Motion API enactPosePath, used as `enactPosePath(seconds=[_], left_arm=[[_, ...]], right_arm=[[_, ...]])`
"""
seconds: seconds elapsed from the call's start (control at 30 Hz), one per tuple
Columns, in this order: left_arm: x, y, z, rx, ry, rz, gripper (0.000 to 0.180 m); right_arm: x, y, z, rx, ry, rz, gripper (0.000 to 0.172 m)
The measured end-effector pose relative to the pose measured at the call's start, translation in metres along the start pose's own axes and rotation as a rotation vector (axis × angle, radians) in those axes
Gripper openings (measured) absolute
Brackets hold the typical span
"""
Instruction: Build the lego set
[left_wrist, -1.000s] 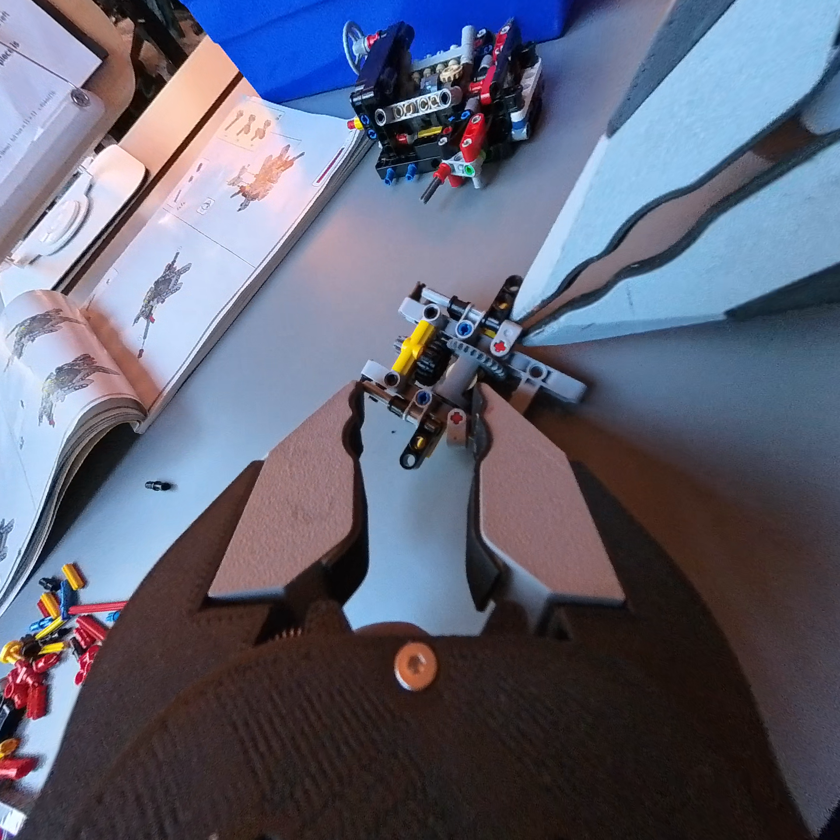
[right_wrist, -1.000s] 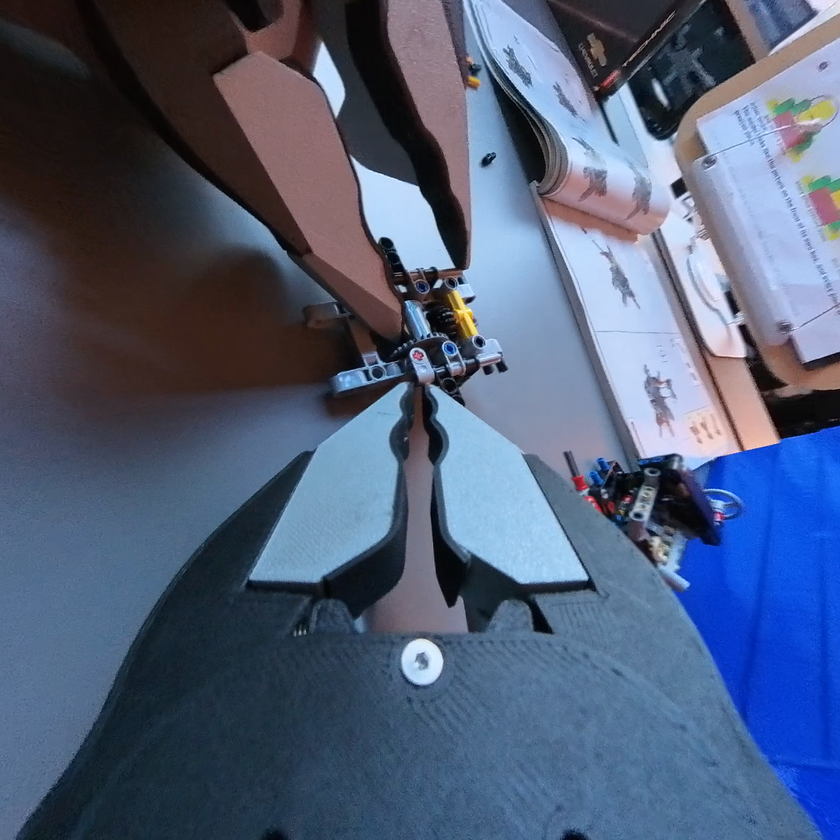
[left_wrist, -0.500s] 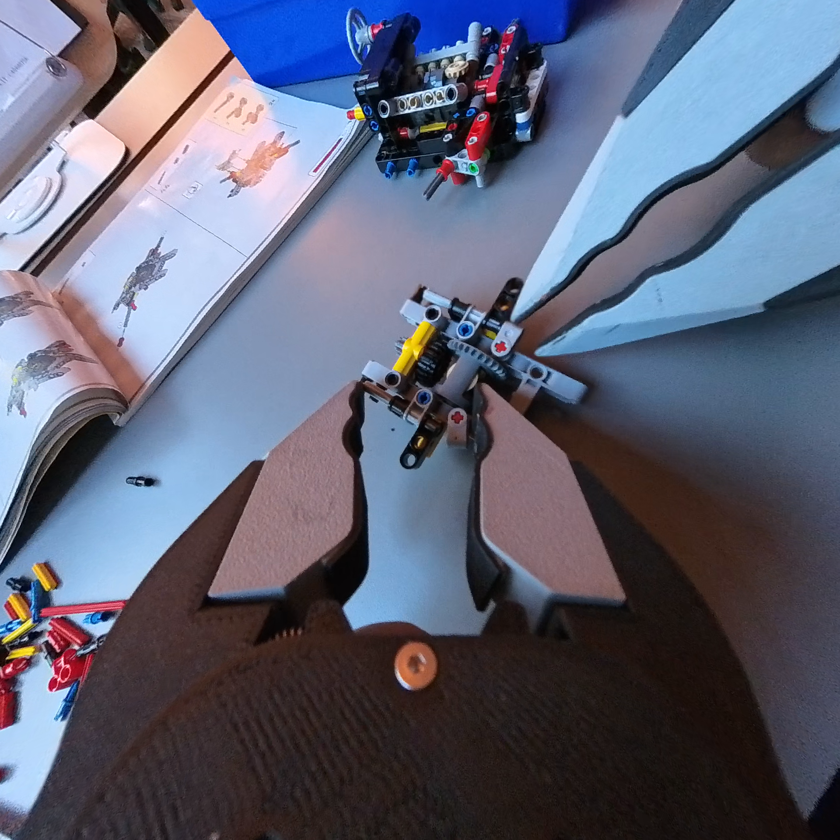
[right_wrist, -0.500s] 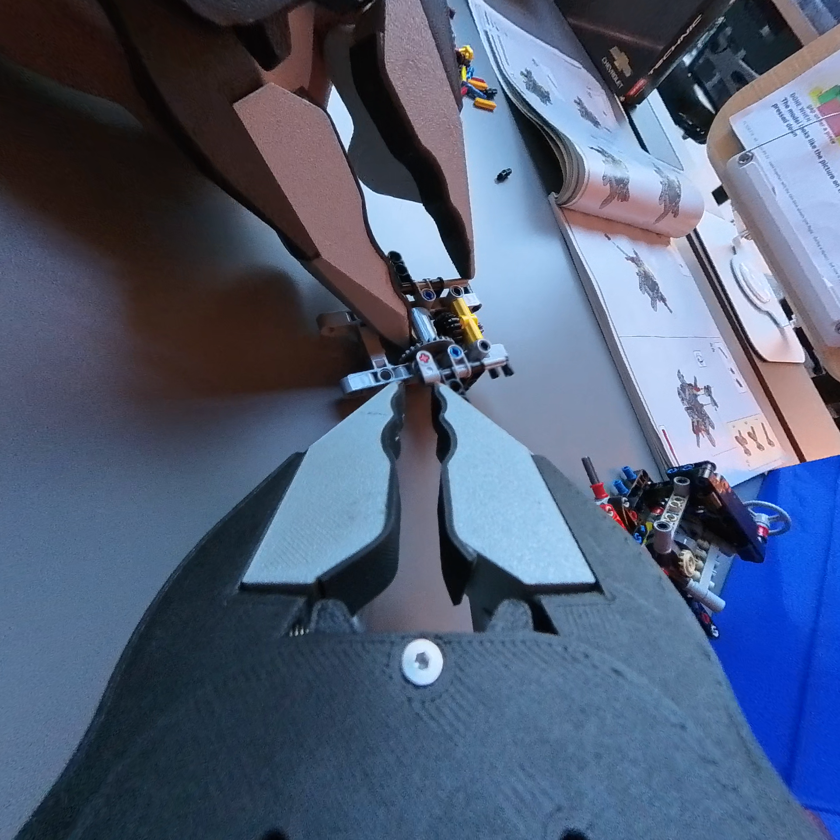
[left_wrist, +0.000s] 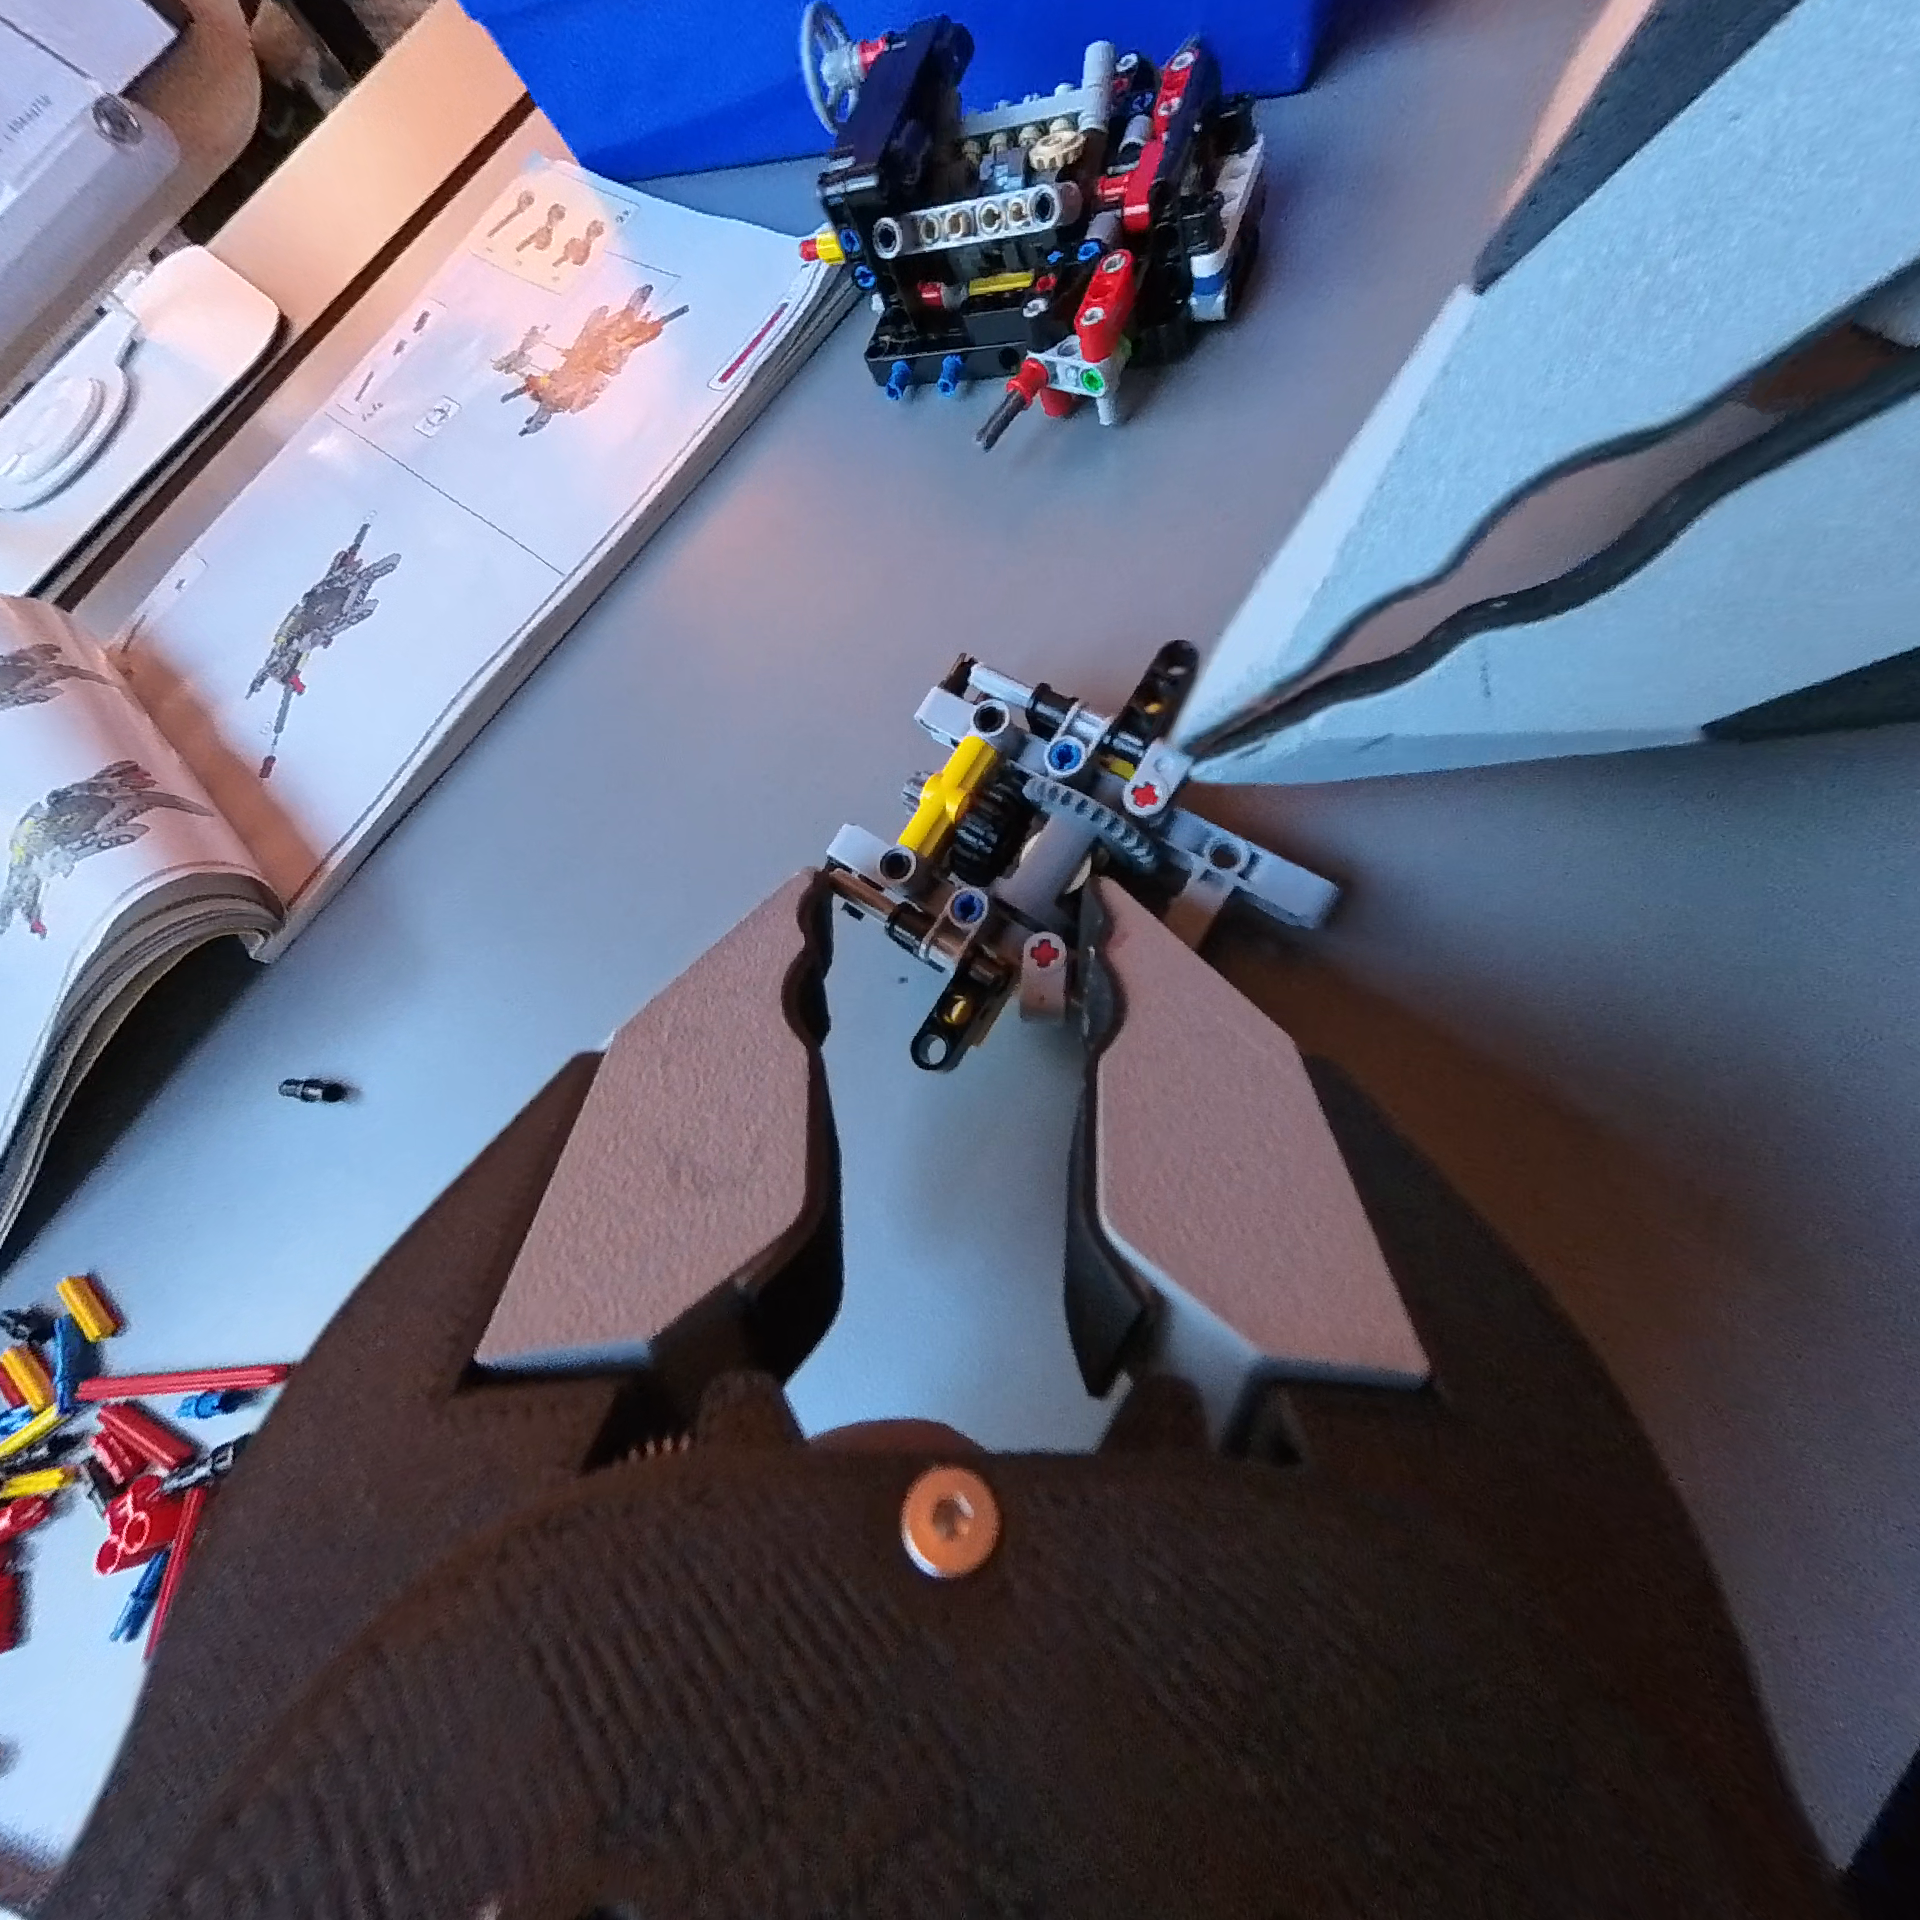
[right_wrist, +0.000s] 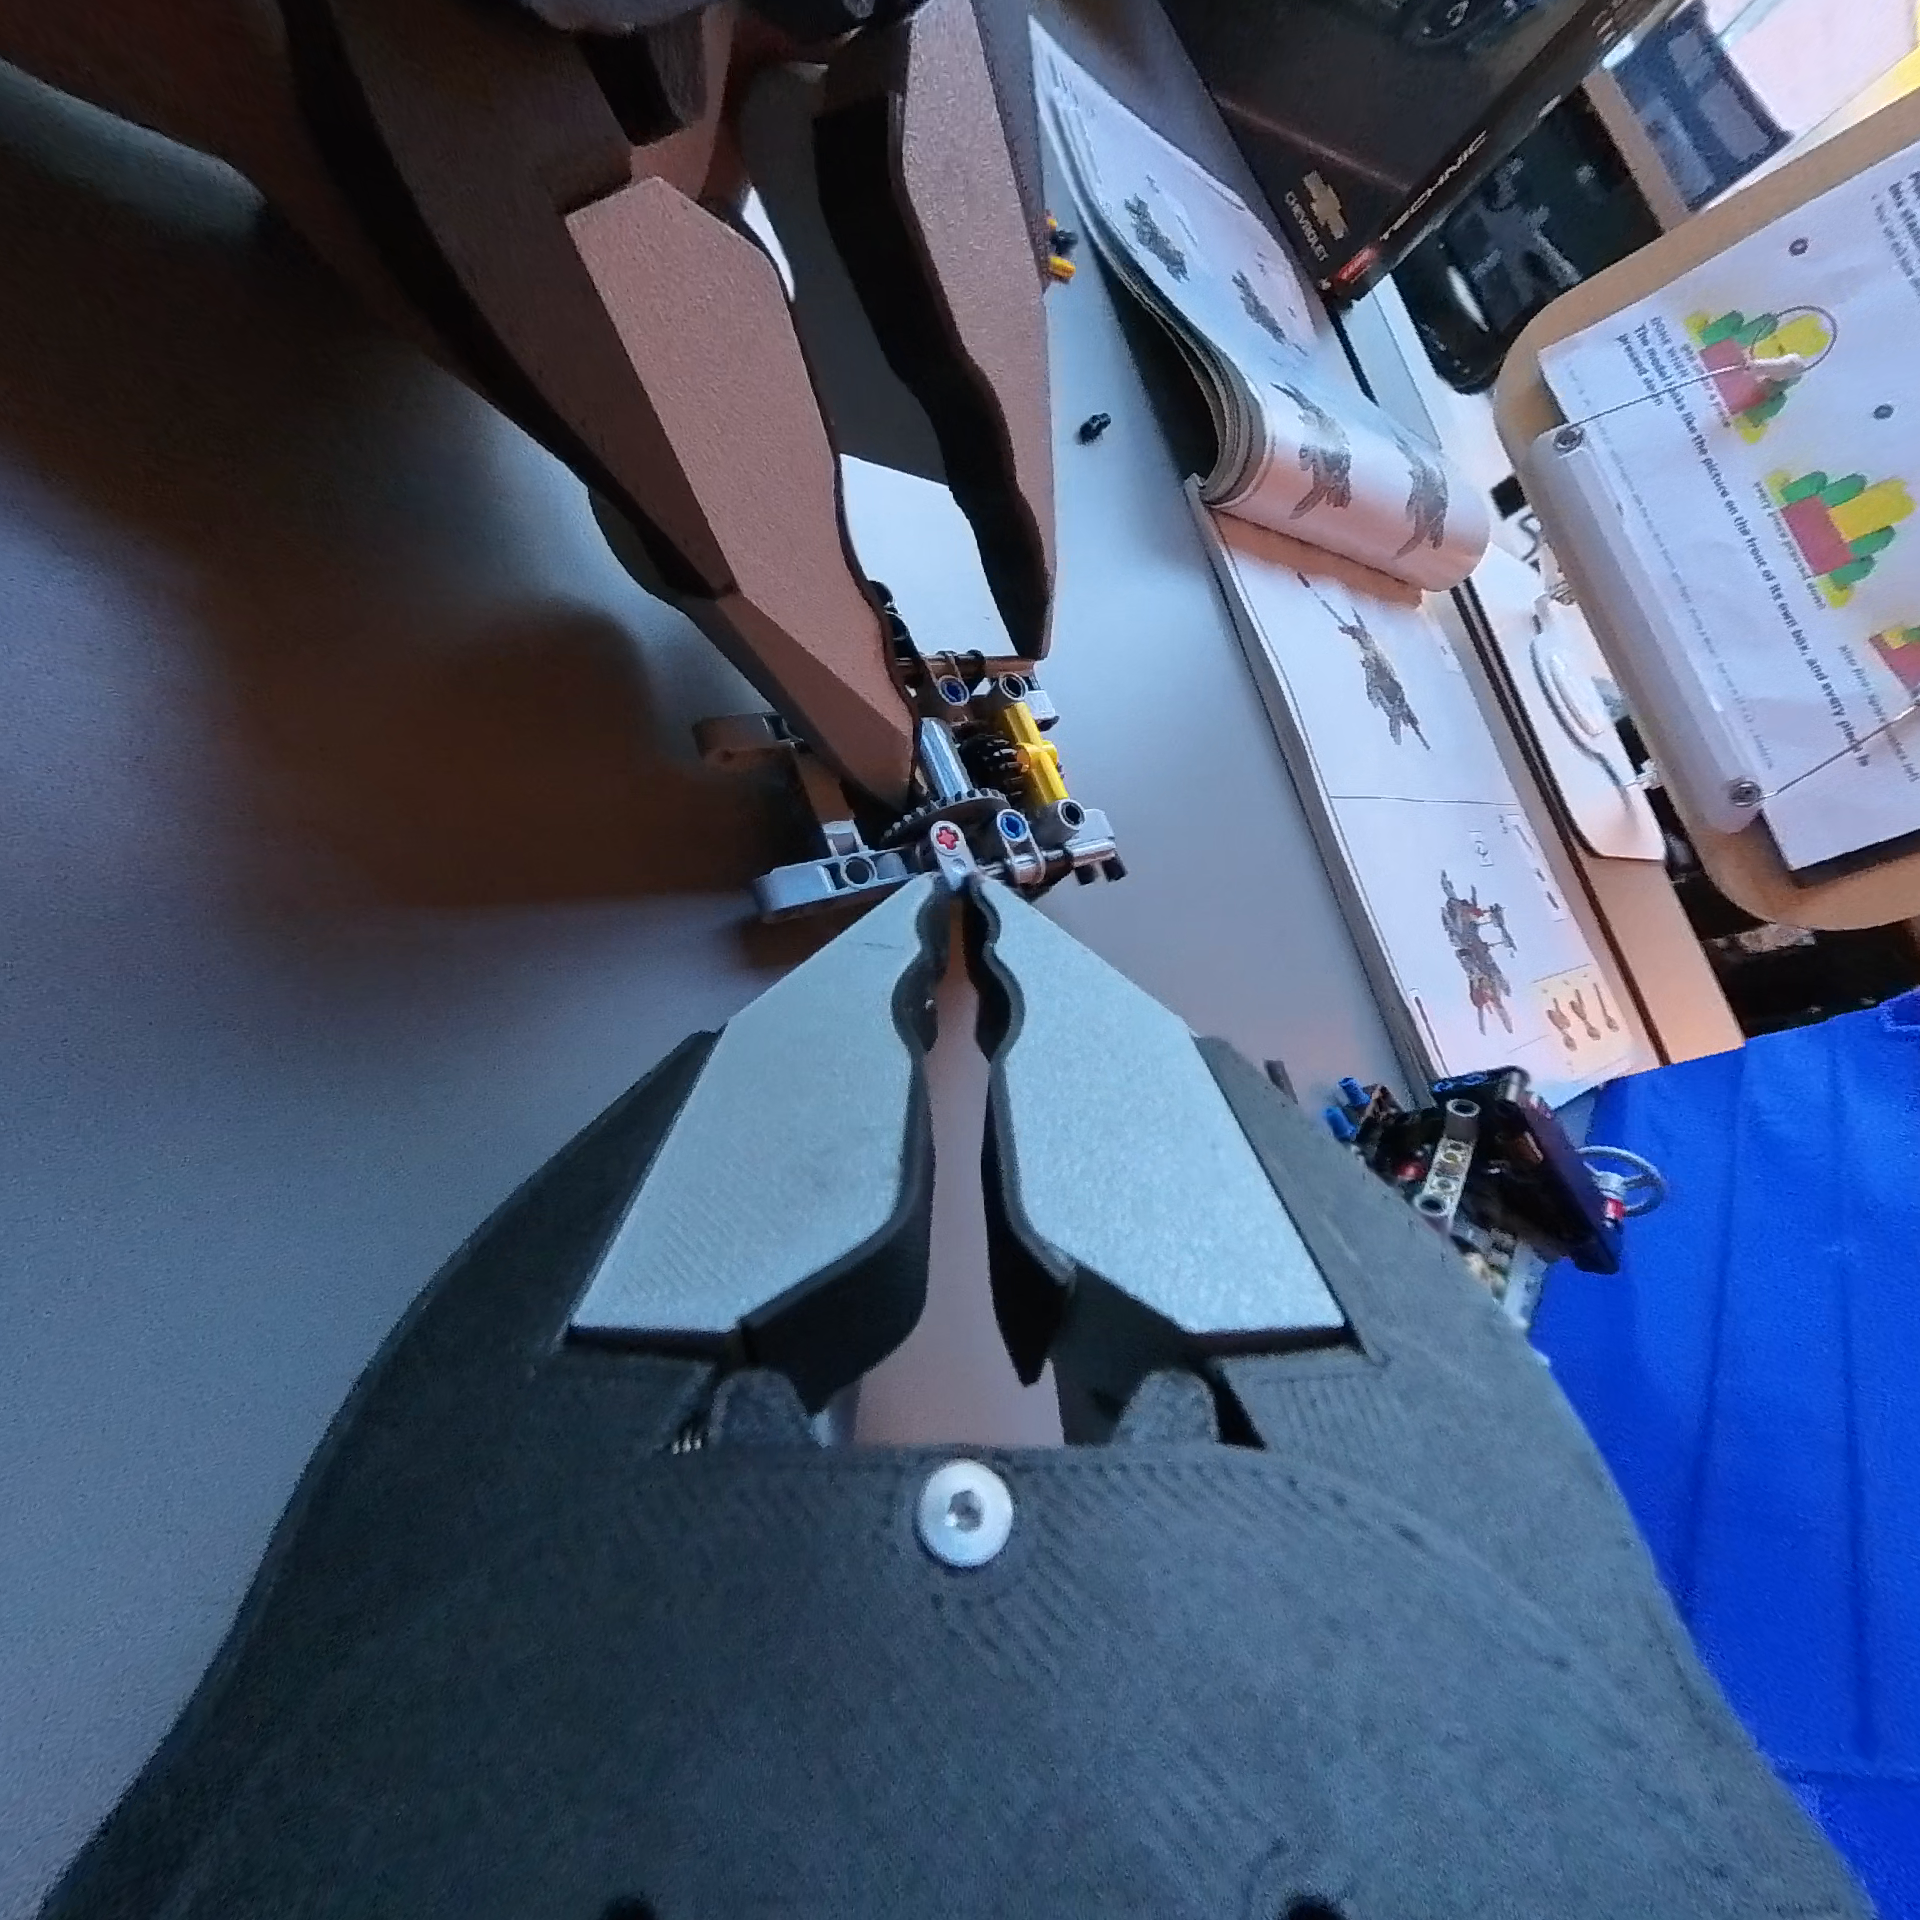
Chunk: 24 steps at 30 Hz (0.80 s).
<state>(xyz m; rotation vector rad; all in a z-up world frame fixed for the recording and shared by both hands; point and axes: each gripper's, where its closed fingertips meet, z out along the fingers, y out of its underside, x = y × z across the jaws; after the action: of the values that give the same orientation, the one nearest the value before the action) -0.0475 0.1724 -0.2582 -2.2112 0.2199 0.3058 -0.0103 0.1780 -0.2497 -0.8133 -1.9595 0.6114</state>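
The gear assembly (left_wrist: 1023, 831) lies on the grey table (left_wrist: 727, 644), wedged between the left gripper's (left_wrist: 951, 935) spread jaws, whose fingertips press its two sides, seemingly to steady it. Opposite, the right gripper (right_wrist: 961, 883) has its jaws pinched on a small grey lever (right_wrist: 954, 847) at the assembly's near edge. A manual (left_wrist: 364, 540) lies open off to the left gripper's left.

Left gripper (left_wrist: 951, 914): dark ribbed printed body, flat brownish-pink finger plates with wavy black inner edges, one round metal screw at the centre; right gripper (right_wrist: 961, 888): dark grey ribbed shell, grey-blue plates, probably warm light tinting the left one, same wavy black edging, silver screw.
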Motion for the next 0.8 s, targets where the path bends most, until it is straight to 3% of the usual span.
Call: enactPosePath(seconds=[0.1,0.2,0.37,0.47,0.8], left_arm=[[0.001,-0.002,0.002,0.000,0.004,-0.003,0.046],[0.001,-0.002,0.003,0.001,-0.011,0.009,0.046],[0.002,-0.002,0.002,0.008,0.006,0.015,0.046],[0.003,-0.002,0.001,0.017,0.041,0.030,0.046],[0.003,-0.002,0.000,0.030,0.047,0.075,0.046]], right_arm=[[-0.025,-0.007,0.001,0.012,-0.146,-0.015,0.000],[-0.027,-0.006,0.005,-0.007,-0.092,-0.106,0.000],[-0.008,-0.017,-0.011,0.131,-0.062,0.000,0.000],[-0.007,-0.009,-0.011,0.115,-0.104,0.005,0.014],[-0.009,-0.004,-0.003,-0.022,-0.235,-0.160,0.009]])
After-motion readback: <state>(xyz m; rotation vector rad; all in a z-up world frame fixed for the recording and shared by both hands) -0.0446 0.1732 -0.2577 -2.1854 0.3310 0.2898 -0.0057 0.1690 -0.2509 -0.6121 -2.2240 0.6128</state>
